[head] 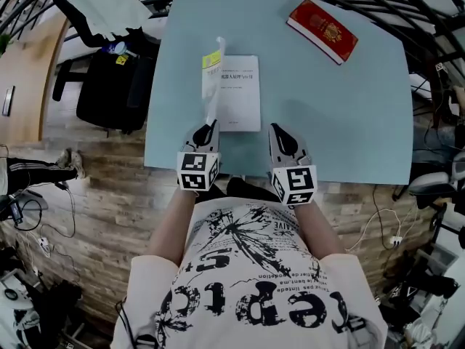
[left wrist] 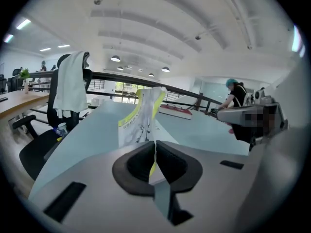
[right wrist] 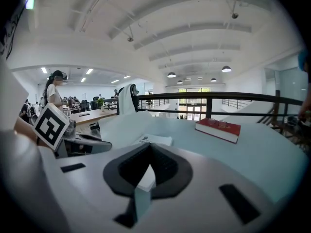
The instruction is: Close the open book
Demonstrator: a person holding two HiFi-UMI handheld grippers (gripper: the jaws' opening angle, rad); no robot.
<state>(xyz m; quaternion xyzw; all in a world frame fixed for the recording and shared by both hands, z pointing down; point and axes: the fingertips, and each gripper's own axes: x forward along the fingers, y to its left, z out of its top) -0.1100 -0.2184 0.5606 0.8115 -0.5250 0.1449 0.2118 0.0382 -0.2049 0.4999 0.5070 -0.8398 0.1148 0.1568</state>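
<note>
A thin white book (head: 238,91) lies open near the front of the pale blue table (head: 349,107). Its left cover (head: 213,86), white with a yellow-green band, stands up almost vertical. My left gripper (head: 206,132) is shut on the lower edge of that cover. In the left gripper view the cover (left wrist: 142,119) rises straight out of the closed left gripper (left wrist: 155,154). My right gripper (head: 282,141) hovers at the book's lower right, shut with nothing held. In the right gripper view the right gripper (right wrist: 148,160) points past the book's flat white page (right wrist: 155,140).
A thick red book (head: 322,30) lies at the table's far right, also in the right gripper view (right wrist: 218,128). A black chair (head: 109,86) with a white garment stands left of the table. A railing runs behind the table. People stand at distant desks.
</note>
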